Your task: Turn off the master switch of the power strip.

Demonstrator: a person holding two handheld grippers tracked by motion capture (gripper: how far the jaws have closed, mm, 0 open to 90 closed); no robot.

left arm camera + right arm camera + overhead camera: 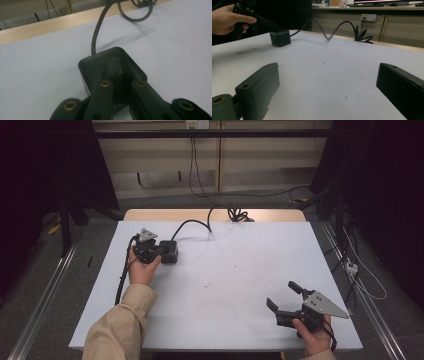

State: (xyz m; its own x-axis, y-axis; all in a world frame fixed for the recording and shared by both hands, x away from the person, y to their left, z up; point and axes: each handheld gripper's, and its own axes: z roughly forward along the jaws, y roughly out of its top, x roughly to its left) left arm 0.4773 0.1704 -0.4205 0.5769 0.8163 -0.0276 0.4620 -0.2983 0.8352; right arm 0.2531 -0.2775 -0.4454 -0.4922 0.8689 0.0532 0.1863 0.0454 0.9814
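At the far left of the white counter, the left gripper rests its jaws, pressed together, on top of a black power cube, whose dark cable curls back to the counter's far edge. Bare, lightly smudged surface lies between. At the near right, the right gripper hovers low, jaws spread wide, holding nothing.
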